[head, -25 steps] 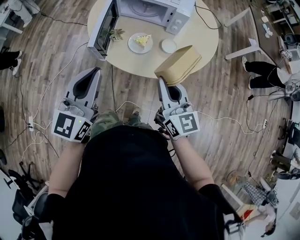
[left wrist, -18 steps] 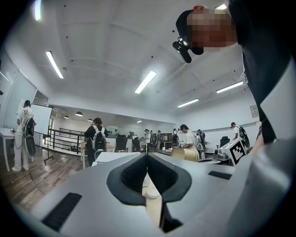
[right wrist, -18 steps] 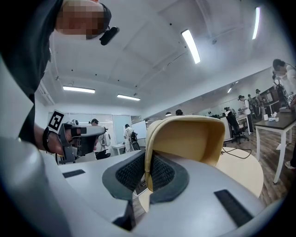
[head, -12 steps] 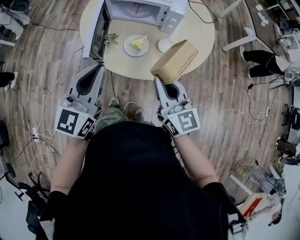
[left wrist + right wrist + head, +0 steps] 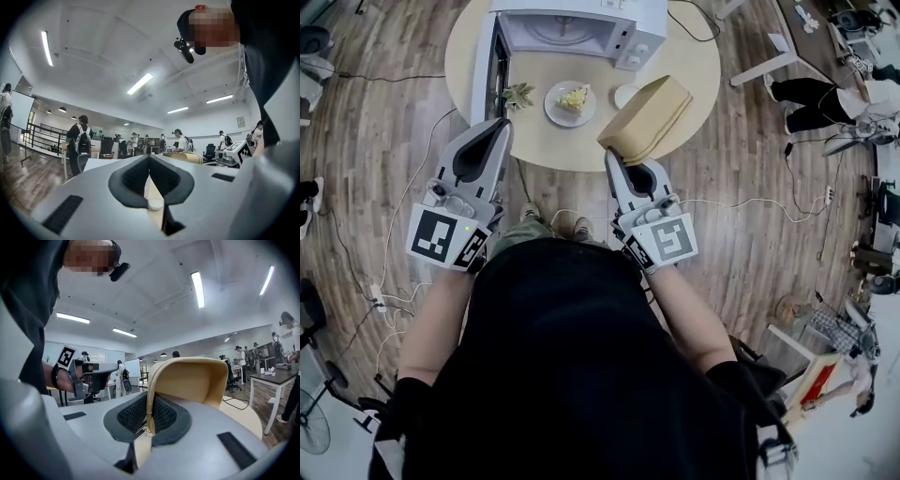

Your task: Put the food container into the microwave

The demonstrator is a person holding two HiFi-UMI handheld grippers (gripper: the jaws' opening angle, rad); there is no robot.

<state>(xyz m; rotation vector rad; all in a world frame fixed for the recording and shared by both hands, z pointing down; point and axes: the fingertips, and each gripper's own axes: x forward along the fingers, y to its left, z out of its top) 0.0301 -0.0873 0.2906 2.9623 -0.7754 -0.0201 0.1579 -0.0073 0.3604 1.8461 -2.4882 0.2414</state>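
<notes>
A tan food container (image 5: 646, 118) hangs tilted over the near edge of the round table (image 5: 703, 70), and my right gripper (image 5: 620, 161) is shut on its rim. In the right gripper view the container (image 5: 192, 380) rises from between the jaws. A white microwave (image 5: 581, 23) stands at the table's far side with its door (image 5: 486, 70) swung open to the left. My left gripper (image 5: 499, 128) is shut and holds nothing, just left of the table's near edge. In the left gripper view its closed jaws (image 5: 149, 161) point across the room.
On the table lie a white plate with yellow food (image 5: 570, 101), a small white dish (image 5: 626, 94) and a little plant (image 5: 517, 95) beside the open door. Cables run over the wooden floor. People stand and sit farther back in the room.
The table and microwave have come closer in the head view as I walk forward. The container stays held in the right gripper; the left gripper has risen toward the table edge.
</notes>
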